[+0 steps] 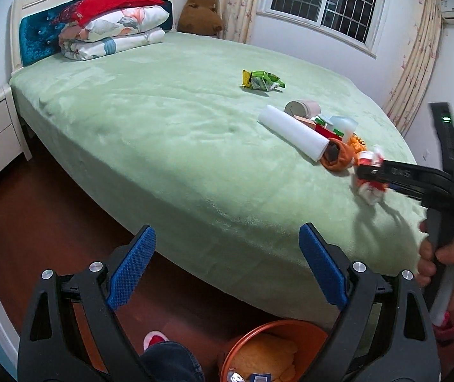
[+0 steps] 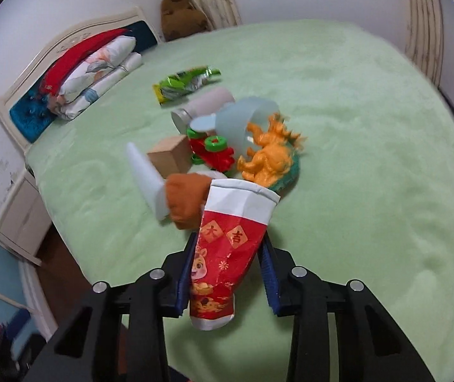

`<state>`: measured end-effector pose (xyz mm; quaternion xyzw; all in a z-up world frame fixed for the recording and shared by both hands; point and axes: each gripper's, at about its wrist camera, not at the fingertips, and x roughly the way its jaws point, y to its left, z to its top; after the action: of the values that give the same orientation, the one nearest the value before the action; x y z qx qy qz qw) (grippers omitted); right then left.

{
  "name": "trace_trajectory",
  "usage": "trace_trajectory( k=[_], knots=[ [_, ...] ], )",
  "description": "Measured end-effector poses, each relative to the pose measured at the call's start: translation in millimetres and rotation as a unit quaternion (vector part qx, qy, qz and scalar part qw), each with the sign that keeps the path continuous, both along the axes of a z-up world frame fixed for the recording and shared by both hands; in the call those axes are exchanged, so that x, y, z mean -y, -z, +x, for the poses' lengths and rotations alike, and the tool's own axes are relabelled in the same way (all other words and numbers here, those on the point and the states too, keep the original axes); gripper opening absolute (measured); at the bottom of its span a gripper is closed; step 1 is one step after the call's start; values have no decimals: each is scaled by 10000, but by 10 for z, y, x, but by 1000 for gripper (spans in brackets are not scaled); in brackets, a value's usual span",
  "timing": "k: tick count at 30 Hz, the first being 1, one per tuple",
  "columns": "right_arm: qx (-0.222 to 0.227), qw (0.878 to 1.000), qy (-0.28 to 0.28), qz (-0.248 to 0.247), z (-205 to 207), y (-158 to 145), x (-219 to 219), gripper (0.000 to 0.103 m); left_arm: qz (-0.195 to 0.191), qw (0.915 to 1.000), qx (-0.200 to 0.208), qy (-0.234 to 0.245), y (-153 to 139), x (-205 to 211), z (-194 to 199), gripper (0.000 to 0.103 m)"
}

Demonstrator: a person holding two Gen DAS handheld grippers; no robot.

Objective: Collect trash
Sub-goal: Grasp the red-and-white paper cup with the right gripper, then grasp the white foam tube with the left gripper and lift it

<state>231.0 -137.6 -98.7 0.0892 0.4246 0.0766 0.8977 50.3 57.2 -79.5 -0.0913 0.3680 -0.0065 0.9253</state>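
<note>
My right gripper is clamped on the crushed red-and-white paper cup, held above the green bedspread. My left gripper, jaws apart and empty, hangs directly over the orange bin, well left of the cup.

On the bed, a snack packet lies farthest toward the headboard, apart from a cluster: canister, foam roll, toy dinosaur beside a plastic cup. The paper cup sits between the right gripper pads, nearer than the cluster. A bin stands on the floor below the left gripper.
</note>
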Motion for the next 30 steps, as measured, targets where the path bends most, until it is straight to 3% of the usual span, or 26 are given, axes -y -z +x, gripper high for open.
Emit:
trace_trajectory(
  k=[5,15,20,25,30],
  knots=[
    [323,9994,-92,48,-380,-245,126,36,-52,10000,-31,53,4,56,-3,89],
    [626,9954,-126,719,-949,-493,527,36,-28,9997,-142,194,-83,297,176,89],
    [850,9924,-213,863,-1285,-607,627,37,-652,9965,-427,302,-158,374,675,89],
    [984,9912,-379,804,-1560,-639,619,37,-1141,9914,-639,-14,-220,471,1274,89],
    [1015,9906,-469,782,-1658,-610,661,37,-1436,9808,-1290,-274,-10,559,1849,89]
  ],
)
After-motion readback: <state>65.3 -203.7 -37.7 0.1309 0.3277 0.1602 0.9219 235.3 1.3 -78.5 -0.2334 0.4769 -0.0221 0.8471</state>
